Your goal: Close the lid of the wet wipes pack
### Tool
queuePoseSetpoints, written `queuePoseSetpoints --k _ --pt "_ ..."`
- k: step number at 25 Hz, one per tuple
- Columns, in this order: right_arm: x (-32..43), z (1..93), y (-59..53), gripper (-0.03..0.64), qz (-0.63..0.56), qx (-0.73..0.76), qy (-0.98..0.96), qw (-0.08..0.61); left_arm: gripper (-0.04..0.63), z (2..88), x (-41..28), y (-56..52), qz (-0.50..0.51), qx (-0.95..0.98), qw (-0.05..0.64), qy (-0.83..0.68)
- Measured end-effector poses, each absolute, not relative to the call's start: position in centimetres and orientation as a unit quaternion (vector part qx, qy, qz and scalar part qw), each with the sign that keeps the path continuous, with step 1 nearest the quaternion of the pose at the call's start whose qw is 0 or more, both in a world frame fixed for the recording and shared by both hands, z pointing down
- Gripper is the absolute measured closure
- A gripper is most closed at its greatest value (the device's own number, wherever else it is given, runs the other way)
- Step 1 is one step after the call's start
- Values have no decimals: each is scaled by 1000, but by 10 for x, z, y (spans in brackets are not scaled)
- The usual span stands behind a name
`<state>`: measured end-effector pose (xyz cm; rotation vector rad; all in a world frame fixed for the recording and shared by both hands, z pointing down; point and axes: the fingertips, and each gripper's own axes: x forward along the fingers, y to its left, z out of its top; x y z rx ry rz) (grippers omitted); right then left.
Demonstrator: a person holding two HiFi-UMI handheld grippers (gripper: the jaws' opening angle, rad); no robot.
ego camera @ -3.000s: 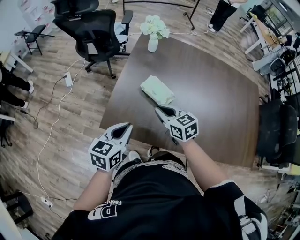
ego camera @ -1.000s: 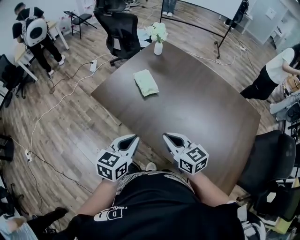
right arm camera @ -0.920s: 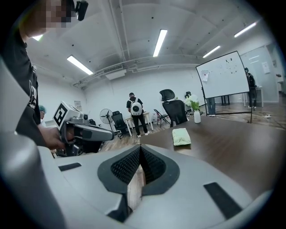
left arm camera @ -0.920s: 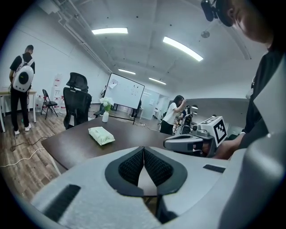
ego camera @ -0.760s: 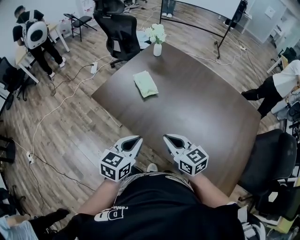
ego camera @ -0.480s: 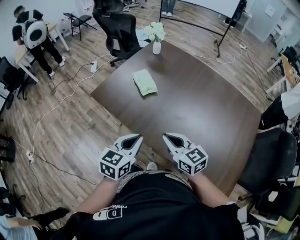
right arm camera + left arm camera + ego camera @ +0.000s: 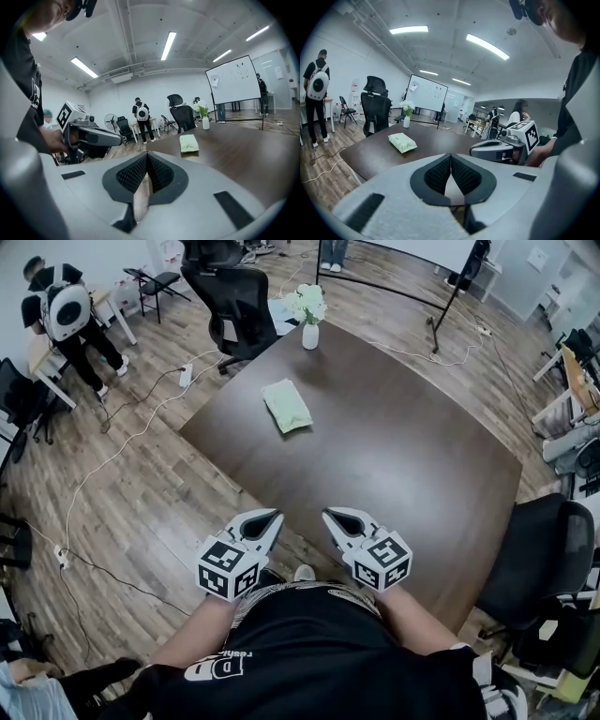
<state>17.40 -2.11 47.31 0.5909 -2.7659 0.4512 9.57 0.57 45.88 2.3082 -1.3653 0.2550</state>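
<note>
The pale green wet wipes pack (image 7: 287, 406) lies flat on the far left part of the dark brown table (image 7: 394, 456); it also shows in the left gripper view (image 7: 402, 142) and the right gripper view (image 7: 188, 143). Its lid is too small to make out. My left gripper (image 7: 270, 517) hangs just off the table's near edge, jaws shut and empty. My right gripper (image 7: 330, 516) is beside it over the near edge, shut with nothing held. Both sit far short of the pack. Each gripper appears in the other's view: the right gripper (image 7: 474, 149), the left gripper (image 7: 125, 138).
A white vase of flowers (image 7: 308, 311) stands at the table's far corner. Black office chairs (image 7: 233, 298) stand behind it, and another chair (image 7: 544, 549) at the right. Cables (image 7: 103, 474) run over the wooden floor at left. A person with a white backpack (image 7: 66, 310) stands far left.
Three seconds ago my right gripper was close to the pack; both grippers now hang at the near table edge, far from it. Over the last second they barely moved.
</note>
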Motion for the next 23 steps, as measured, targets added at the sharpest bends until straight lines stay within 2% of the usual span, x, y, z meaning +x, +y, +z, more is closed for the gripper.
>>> queuePoseSetpoints --k 23 --pt "171 470 -22 612 150 199 -958 145 575 455 97 3 98 840 217 -487"
